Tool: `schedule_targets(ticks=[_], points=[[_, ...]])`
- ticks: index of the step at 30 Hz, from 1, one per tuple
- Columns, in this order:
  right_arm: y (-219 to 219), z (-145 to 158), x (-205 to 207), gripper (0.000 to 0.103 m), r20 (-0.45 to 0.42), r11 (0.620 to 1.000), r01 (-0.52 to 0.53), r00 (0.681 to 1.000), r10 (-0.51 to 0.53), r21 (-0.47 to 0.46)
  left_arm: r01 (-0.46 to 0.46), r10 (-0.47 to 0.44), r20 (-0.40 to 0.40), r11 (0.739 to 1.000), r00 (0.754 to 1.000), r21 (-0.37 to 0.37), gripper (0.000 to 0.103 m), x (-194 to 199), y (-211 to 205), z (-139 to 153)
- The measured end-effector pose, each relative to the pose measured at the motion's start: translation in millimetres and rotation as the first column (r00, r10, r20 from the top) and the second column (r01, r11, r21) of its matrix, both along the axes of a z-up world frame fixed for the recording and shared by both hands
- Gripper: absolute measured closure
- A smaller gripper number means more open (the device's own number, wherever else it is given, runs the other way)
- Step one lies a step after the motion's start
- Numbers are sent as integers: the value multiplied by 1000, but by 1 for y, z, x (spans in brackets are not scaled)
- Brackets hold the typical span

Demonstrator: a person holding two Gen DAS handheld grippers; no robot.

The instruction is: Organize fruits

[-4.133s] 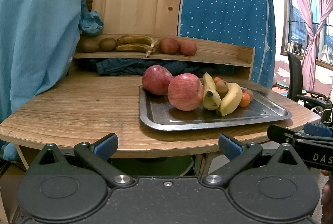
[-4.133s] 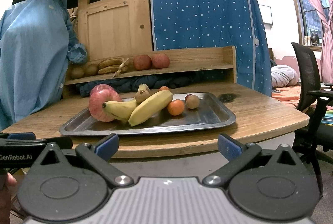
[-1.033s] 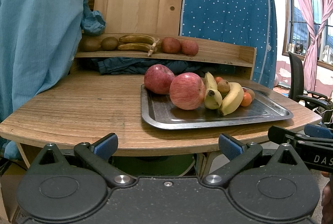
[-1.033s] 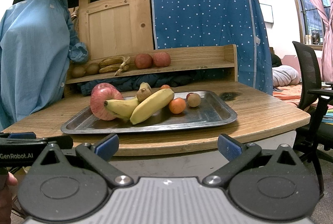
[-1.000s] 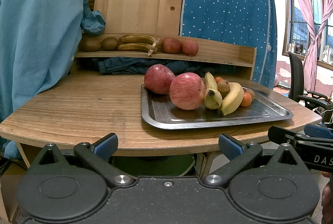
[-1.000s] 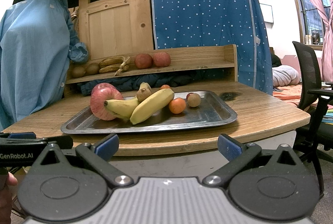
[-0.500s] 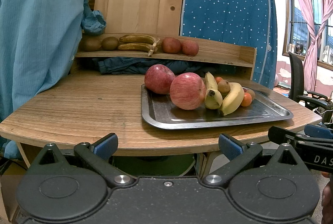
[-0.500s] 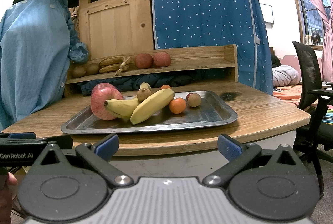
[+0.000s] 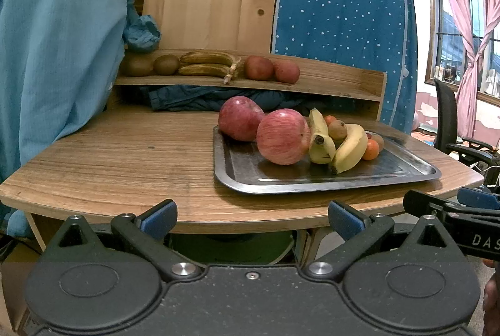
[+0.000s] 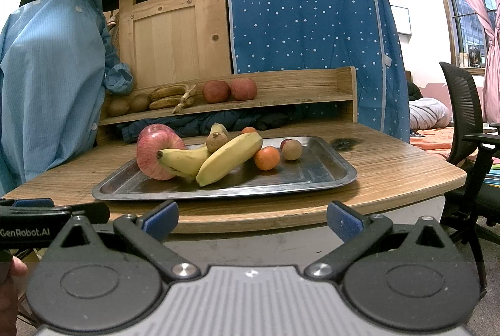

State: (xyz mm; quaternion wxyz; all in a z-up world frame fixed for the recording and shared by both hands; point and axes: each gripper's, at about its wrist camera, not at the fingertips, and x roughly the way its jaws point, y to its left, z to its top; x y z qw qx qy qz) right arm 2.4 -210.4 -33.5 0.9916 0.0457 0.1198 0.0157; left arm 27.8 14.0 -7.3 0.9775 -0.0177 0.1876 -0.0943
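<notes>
Ahead of both pairs of jaws a wooden table [image 9: 109, 154] carries a metal tray [image 10: 328, 170] well beyond the fingertips. On the tray lie two red apples [image 9: 282, 140], two yellow bananas [image 10: 228, 159], then an orange [image 10: 266, 158] and small brown fruits. The left gripper [image 9: 251, 215] and right gripper [image 10: 251, 215] both hang below the table edge, jaws wide apart, empty.
</notes>
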Motion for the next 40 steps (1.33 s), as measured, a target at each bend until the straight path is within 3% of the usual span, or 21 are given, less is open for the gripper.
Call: schedule_targets(ticks=[40], points=[[4,-2,0,0,-4,1000,1,1000,-1,-1,21,-21,-2,1000,1000,-13,1,0,2,-2]])
